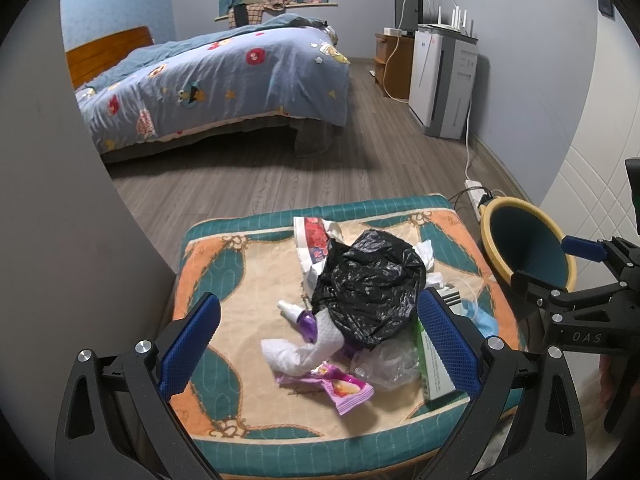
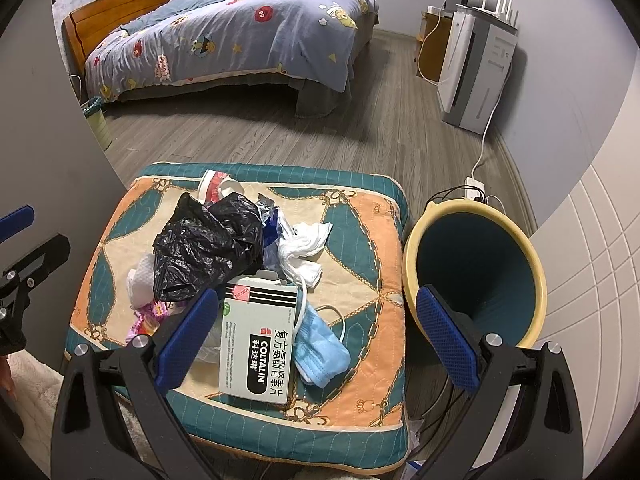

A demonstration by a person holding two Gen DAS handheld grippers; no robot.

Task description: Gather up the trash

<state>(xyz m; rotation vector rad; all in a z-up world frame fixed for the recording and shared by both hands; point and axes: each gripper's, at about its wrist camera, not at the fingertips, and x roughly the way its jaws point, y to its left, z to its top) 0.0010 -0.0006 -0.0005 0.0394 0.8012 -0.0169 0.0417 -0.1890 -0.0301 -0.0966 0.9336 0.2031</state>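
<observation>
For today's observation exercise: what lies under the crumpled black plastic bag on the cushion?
Poking out beneath the black plastic bag: a white paper towel, a purple spray bottle and a red-and-white wrapper. Anything under its middle is covered.

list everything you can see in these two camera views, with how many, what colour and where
cushion: one, teal and orange, centre, under the trash
black plastic bag: one, black, middle of cushion
medicine box: one, white and black, near edge
face mask: one, blue, beside the box
tissues: crumpled, white, behind the box
snack wrapper: one, purple, near edge
paper cup: one, red and white, far edge
bin: one, yellow rim, teal inside, right of cushion
bed: one, blue quilt, background
left gripper: jaws open
right gripper: jaws open
</observation>
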